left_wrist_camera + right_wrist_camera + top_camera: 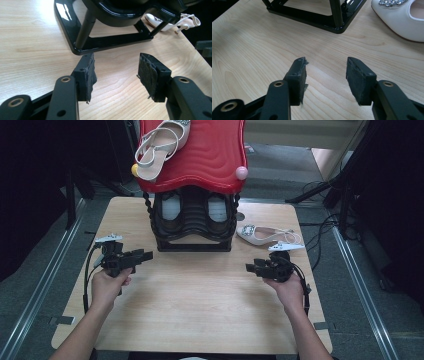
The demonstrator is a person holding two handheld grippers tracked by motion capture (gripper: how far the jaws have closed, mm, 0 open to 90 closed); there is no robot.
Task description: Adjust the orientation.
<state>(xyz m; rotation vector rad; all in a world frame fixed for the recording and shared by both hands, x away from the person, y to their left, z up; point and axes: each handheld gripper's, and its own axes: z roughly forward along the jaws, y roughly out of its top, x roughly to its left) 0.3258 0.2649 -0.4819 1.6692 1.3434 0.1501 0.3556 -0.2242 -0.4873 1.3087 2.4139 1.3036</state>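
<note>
Your left gripper hangs over the table left of the black shoe rack, jaws wide, nothing between them. Your right gripper sits right of centre, jaws wide and empty too. One white sandal lies on the table right of the rack, just beyond the right gripper; the other sandal rests on the rack's red top.

Dim dark surroundings, evenly lit table — glare on glossy rack, soft focus

Light wood table on grey floor, dark bkgd
</note>
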